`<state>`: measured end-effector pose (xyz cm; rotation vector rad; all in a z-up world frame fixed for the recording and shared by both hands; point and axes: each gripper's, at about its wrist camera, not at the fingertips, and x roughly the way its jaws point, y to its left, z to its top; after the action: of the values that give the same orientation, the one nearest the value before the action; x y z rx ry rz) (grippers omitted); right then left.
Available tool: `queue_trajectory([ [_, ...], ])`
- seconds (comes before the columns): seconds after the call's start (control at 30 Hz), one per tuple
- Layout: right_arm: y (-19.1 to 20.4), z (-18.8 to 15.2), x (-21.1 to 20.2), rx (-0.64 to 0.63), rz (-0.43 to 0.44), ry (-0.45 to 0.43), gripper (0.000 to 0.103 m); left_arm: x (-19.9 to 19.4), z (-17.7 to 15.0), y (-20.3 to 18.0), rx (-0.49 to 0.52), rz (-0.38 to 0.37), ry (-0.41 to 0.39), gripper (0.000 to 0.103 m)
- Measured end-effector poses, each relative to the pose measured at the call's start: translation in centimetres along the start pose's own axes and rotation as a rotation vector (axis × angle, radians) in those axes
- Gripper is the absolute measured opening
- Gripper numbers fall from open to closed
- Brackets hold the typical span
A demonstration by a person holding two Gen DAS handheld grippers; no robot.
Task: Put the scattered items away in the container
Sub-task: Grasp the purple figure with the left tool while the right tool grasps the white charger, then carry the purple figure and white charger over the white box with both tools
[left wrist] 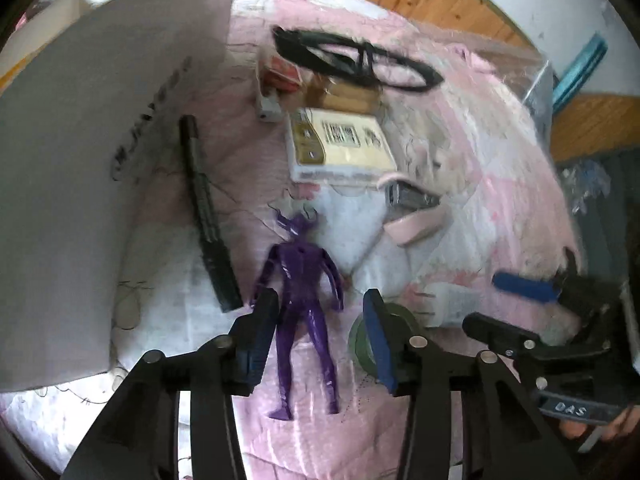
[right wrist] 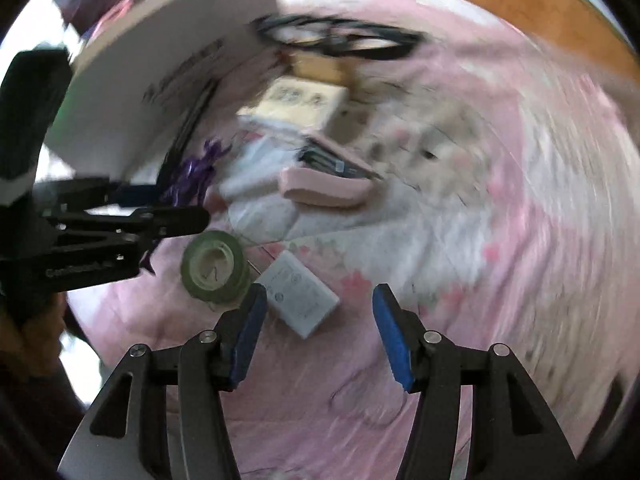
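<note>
On the far left stands the white container (left wrist: 92,184), its side wall rising from the pink bedspread (left wrist: 500,184). Just right of it lies a black pen (left wrist: 206,216), slim and stiff, easy to roll, so I judge it is best pinched across its middle.

Next comes the purple figure (left wrist: 306,300), lying flat with its horned head pointing far and its legs toward me. My left gripper (left wrist: 318,304) hovers over it with its fingers apart, one on either side of the hips; nothing is clamped yet. The figure looks like glossy hard plastic, light and probably slippery, with thin arms that might bend or snap. I would take it across the torso or thighs, not by a limb.

Right of that is a green tape roll (right wrist: 214,266), light and rigid, then a small white box (right wrist: 300,300) touching or almost touching it. My right gripper (right wrist: 318,308) hangs spread wide just near of this box, holding nothing. Farther off lie a pink case (right wrist: 326,192), a cream box (left wrist: 342,146) and a looped black cord (left wrist: 356,62), which should be limp.
</note>
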<state>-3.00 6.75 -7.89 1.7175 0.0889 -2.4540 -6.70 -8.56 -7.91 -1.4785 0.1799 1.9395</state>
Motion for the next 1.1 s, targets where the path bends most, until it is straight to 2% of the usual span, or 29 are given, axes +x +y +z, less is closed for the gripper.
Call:
queue_trajectory([
  [0.03,0.4,0.0,0.4,-0.047,0.004,0.009,0.061,0.7,-0.1,-0.1,-0.001,0.018,0.008,0.046],
  [0.07,0.8,-0.1,0.7,-0.071,0.016,-0.002,0.061,0.6,-0.3,-0.1,0.004,0.021,-0.020,0.045],
  [0.1,1.0,-0.3,0.9,-0.074,0.018,-0.009,0.060,0.7,-0.4,-0.1,0.013,0.031,-0.023,0.035],
  [0.13,1.0,-0.4,1.4,-0.063,0.032,0.003,0.052,0.6,-0.5,0.0,0.022,0.049,-0.026,0.033],
  [0.2,0.9,-0.7,1.6,-0.050,0.050,0.004,0.037,0.3,-0.6,0.5,0.012,0.028,-0.025,0.033],
  [0.23,0.6,-0.7,1.5,-0.040,0.047,0.002,0.033,0.1,-0.7,0.8,0.000,0.024,-0.027,0.033],
  [0.43,-1.8,-1.7,1.2,0.078,0.146,0.004,0.032,-1.9,-1.0,1.1,-0.011,0.015,-0.057,0.033],
  [0.63,-2.2,-2.2,0.2,0.127,0.239,-0.030,0.032,-2.6,-1.4,0.1,-0.005,0.022,-0.070,0.033],
  [0.87,-3.3,-1.9,-1.9,0.136,0.257,-0.068,0.032,-3.5,-1.6,-1.7,0.015,0.021,-0.089,0.033],
  [0.97,-2.5,-1.8,-1.6,0.132,0.257,-0.083,0.032,-4.5,-1.5,-2.4,0.018,0.023,-0.105,0.033],
  [1.03,-2.6,-0.4,-1.9,0.130,0.255,-0.095,0.032,-5.4,-1.5,-2.8,0.018,0.040,-0.119,0.033],
  [1.1,-2.4,-0.6,-2.6,0.129,0.250,-0.115,0.032,-6.1,-1.4,-3.0,0.021,0.064,-0.126,0.033],
])
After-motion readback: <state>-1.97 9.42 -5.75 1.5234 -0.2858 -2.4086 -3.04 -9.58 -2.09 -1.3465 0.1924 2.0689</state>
